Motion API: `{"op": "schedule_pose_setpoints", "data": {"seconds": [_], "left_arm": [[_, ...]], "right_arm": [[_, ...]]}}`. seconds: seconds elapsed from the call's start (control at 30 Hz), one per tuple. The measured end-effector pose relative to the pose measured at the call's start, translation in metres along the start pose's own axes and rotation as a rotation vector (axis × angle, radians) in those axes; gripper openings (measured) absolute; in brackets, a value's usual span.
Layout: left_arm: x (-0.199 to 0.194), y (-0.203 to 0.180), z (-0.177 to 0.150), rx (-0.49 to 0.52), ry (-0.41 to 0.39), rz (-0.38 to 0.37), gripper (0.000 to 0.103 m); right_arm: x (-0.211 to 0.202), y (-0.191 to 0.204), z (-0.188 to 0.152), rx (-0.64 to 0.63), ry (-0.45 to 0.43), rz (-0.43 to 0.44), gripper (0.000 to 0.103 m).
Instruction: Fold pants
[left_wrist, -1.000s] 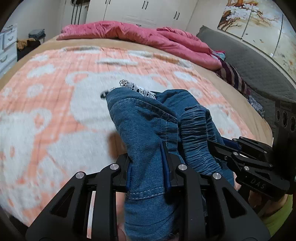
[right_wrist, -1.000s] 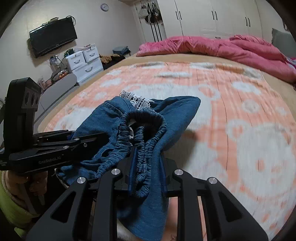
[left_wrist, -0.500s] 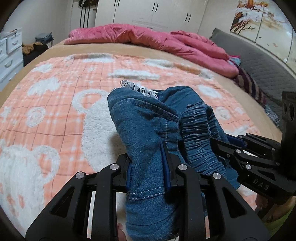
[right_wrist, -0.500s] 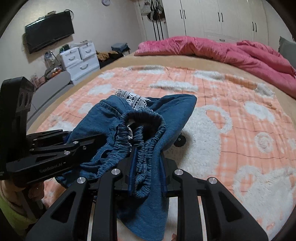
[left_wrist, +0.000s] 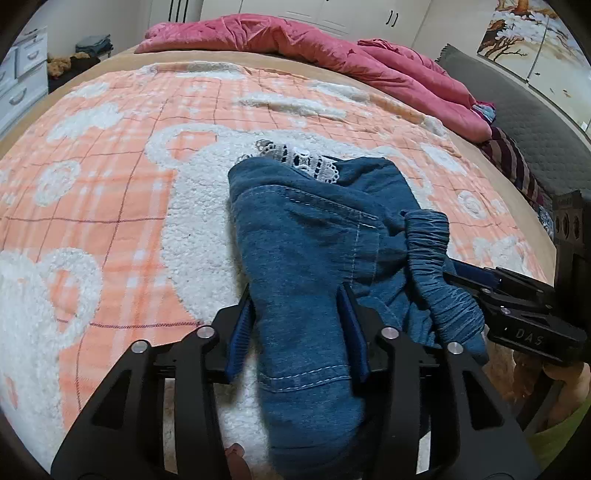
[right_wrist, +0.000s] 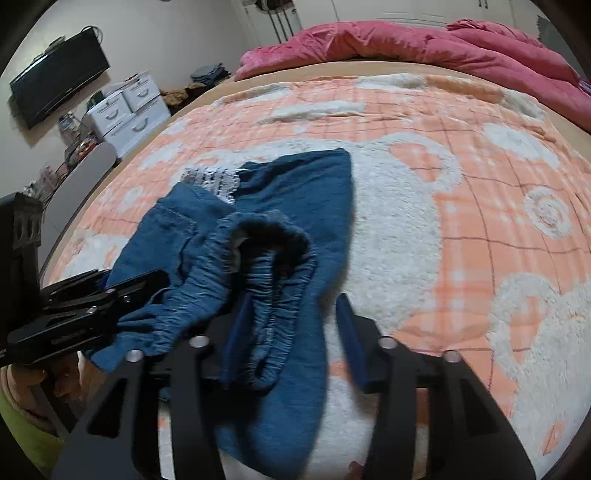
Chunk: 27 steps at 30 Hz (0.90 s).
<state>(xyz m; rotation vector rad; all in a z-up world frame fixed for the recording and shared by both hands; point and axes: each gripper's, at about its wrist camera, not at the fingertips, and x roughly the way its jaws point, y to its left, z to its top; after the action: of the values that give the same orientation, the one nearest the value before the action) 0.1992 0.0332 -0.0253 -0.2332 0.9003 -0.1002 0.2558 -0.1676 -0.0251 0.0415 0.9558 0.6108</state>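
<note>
left wrist | both jaws opening around pants (left_wrist: 306, 258) | pink duvet (left_wrist: 332, 48) behind, bed blanket (left_wrist: 110, 184) under

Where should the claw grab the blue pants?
Probably the gathered elastic waistband of the blue pants, coming from the near edge of the bed. It bunches into a raised ridge there, while the legs lie flat on the blanket.

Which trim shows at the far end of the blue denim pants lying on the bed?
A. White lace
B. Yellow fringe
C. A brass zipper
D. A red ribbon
A: white lace peeks out at the far end of the denim pants, seen in both wrist views.
</note>
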Motion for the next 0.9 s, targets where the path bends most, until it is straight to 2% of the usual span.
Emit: {"op": "schedule_pose_setpoints", "data": {"seconds": [0.23, 0.37, 0.67, 0.83, 0.9], "left_arm": [[-0.006, -0.002, -0.003, 0.012, -0.008, 0.031, 0.052], [-0.011, -0.002, -0.006, 0.012, -0.011, 0.036, 0.057], [-0.035, -0.005, -0.02, -0.001, -0.03, 0.025, 0.065], [-0.054, -0.006, -0.033, -0.01, -0.044, 0.022, 0.07], [-0.062, -0.006, -0.039, -0.013, -0.049, 0.02, 0.074]], "right_arm": [[-0.009, -0.003, -0.006, 0.026, -0.019, -0.02, 0.065], [-0.019, -0.002, -0.011, 0.001, -0.038, -0.074, 0.07], [-0.039, 0.007, -0.028, -0.022, -0.069, -0.128, 0.077], [-0.055, 0.017, -0.039, -0.039, -0.093, -0.131, 0.08], [-0.06, 0.02, -0.042, -0.042, -0.098, -0.13, 0.088]]}}
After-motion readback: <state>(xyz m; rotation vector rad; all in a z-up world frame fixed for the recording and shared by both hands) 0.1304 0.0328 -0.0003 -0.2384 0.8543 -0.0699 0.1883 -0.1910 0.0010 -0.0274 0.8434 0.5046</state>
